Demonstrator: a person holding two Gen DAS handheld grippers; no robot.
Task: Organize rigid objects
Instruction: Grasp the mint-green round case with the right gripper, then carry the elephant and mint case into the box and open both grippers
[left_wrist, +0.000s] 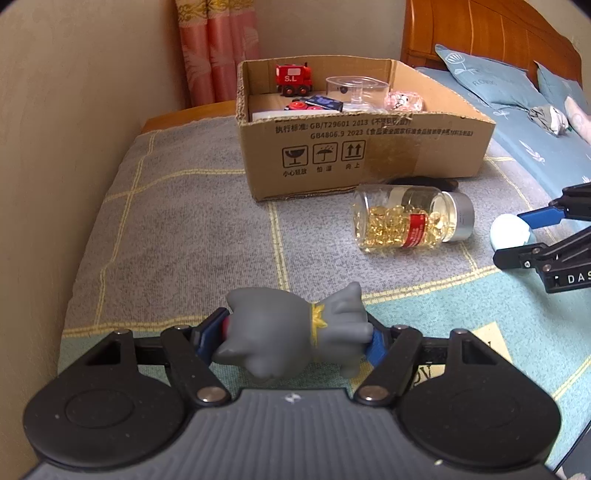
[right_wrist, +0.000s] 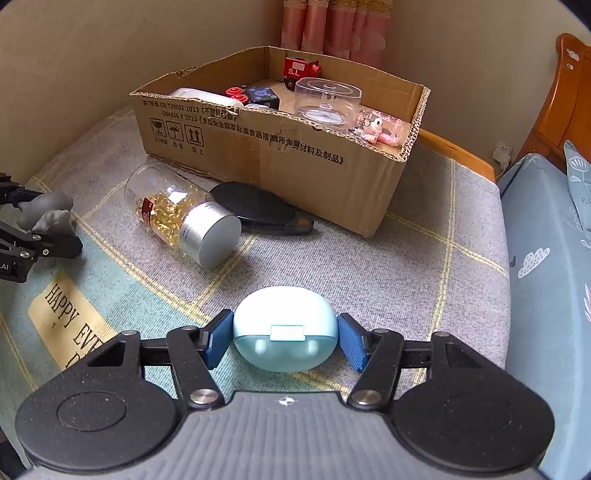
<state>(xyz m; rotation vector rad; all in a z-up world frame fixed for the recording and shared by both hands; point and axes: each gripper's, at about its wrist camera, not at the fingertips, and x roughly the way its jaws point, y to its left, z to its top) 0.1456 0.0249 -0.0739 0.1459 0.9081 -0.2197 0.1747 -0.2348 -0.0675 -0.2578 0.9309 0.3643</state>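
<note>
A grey toy figure (left_wrist: 288, 332) with a yellow collar lies sideways between the blue pads of my left gripper (left_wrist: 295, 338), which is shut on it low over the blanket. My right gripper (right_wrist: 284, 341) is shut on a pale blue earbud case (right_wrist: 286, 328), its pads pressing both sides. The open cardboard box (left_wrist: 369, 158) stands farther back and holds a red toy train (left_wrist: 293, 79), a clear plastic tub (left_wrist: 356, 90) and other small items. A glass jar of golden capsules (left_wrist: 406, 221) lies on its side in front of the box, between the two grippers.
A flat black case (right_wrist: 258, 206) lies against the box front beside the jar. The grey checked blanket (right_wrist: 406, 258) covers the surface. A wall (left_wrist: 55, 147) runs along the left, a blue bed with a pillow (left_wrist: 491, 81) lies to the right, and a wooden headboard (left_wrist: 480, 29) stands behind.
</note>
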